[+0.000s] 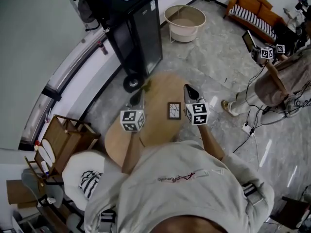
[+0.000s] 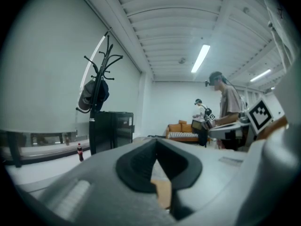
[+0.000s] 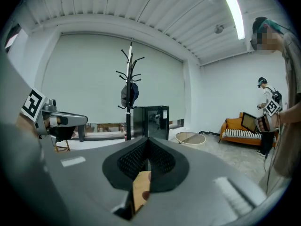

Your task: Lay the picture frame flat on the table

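Note:
A small dark picture frame with a white picture appears to lie flat on the round wooden table, between my two grippers. Left of it, my left gripper hovers over the table, pointing away from me, its black pads meeting with nothing between them. To the frame's right is my right gripper, also shut and empty, its pads closed together. Neither gripper touches the frame. The frame is out of sight in both gripper views, which look level across the room.
A black cabinet and a coat rack stand beyond the table. A round tub sits on the floor behind. A wooden chair and a white stool are at my left. Another person stands at right among floor cables.

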A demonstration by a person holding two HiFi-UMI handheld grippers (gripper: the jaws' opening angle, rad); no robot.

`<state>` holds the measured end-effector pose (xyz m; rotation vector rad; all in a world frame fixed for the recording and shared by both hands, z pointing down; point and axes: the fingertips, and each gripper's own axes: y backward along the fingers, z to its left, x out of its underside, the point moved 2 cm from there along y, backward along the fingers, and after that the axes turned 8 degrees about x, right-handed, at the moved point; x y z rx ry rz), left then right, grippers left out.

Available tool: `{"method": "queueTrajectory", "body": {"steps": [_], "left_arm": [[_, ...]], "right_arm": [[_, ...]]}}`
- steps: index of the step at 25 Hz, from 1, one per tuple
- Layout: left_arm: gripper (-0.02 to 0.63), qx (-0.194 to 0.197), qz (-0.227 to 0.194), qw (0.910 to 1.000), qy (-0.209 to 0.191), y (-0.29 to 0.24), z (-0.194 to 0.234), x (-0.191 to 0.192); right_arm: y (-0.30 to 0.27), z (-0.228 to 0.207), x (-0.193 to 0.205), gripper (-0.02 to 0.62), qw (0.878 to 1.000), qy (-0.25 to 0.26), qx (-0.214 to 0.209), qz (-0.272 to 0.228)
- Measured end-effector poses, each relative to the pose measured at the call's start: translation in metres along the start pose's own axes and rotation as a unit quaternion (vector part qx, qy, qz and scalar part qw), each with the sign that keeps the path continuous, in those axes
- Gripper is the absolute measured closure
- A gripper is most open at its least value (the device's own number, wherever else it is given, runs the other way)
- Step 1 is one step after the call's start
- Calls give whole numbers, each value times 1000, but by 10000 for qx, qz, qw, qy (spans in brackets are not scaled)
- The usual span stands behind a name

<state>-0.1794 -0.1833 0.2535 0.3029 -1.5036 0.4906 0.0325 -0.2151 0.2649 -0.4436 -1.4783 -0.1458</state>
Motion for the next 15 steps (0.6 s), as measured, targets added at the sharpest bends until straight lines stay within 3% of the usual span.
{"method": "queueTrajectory", "body": {"steps": [15], "left_arm": [[606, 103, 74, 9999, 24, -1, 3, 5]], "right_arm": [[-4, 16, 5, 594, 9999, 8, -32, 113]]}}
